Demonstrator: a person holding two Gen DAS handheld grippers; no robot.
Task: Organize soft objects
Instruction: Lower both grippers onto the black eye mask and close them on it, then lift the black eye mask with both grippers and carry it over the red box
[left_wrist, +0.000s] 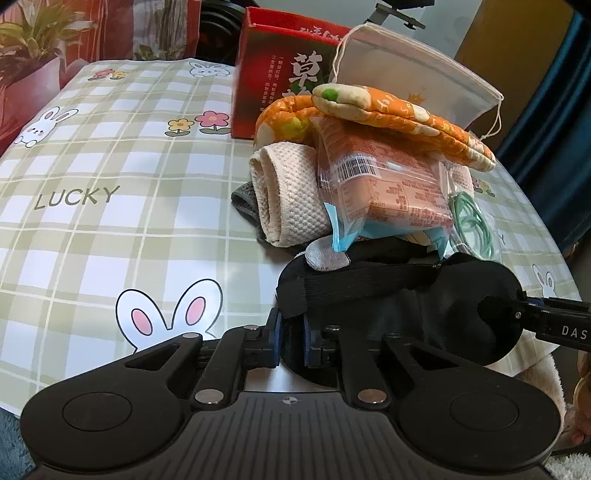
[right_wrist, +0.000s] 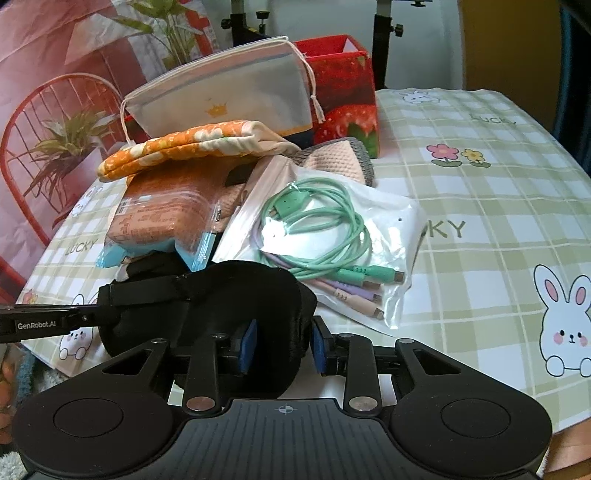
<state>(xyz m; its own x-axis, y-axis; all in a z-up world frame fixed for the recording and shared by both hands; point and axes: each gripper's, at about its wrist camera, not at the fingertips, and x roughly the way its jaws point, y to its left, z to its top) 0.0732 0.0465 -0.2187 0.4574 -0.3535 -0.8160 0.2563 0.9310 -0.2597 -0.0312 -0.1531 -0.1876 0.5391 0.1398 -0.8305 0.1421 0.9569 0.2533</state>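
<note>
A black eye mask (left_wrist: 424, 306) (right_wrist: 229, 295) lies stretched at the near edge of the table, in front of a heap of soft things. My left gripper (left_wrist: 291, 343) is shut on the mask's left end, its blue pads pressed against the fabric. My right gripper (right_wrist: 282, 347) grips the other end, with the padded cup filling the space between its pads. Each gripper also shows in the other's view: the right gripper (left_wrist: 517, 314) and the left gripper (right_wrist: 92, 317). The heap holds an orange flowered pouch (left_wrist: 388, 107), a rolled beige towel (left_wrist: 284, 195) and a tissue pack (left_wrist: 388, 181).
A plastic bag of green and pastel cables (right_wrist: 325, 236) lies right of the heap. A white drawstring bag (right_wrist: 229, 96) leans on a red strawberry box (right_wrist: 343, 96) behind it. The checked rabbit tablecloth (left_wrist: 110, 184) spreads to either side. Potted plants stand beyond the table.
</note>
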